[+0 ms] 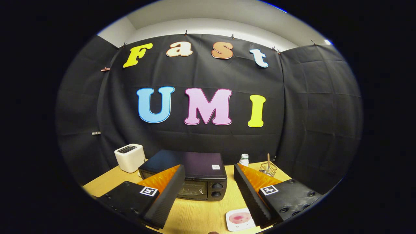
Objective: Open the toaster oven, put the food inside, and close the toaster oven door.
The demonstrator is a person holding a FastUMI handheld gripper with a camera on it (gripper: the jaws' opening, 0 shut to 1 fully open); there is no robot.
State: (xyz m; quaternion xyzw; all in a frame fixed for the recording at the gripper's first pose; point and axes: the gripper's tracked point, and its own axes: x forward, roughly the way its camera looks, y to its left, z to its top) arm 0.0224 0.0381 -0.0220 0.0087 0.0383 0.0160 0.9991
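A black toaster oven (195, 175) stands on the wooden table (198, 214) just beyond my fingers, its glass door shut and two knobs (216, 190) on its right side. A small white plate carrying a pinkish piece of food (240, 218) lies on the table near the inner side of my right finger (252, 191). My gripper (208, 191) hovers above the table, open wide, nothing between the fingers. The left finger (165, 195) covers the oven's left front corner.
A white bread toaster (130, 157) sits behind and left of the oven. Behind the right finger are a small white bottle (244, 159) and a wire basket (268, 168) with a stick in it. Black cloth walls close off the table's back and sides.
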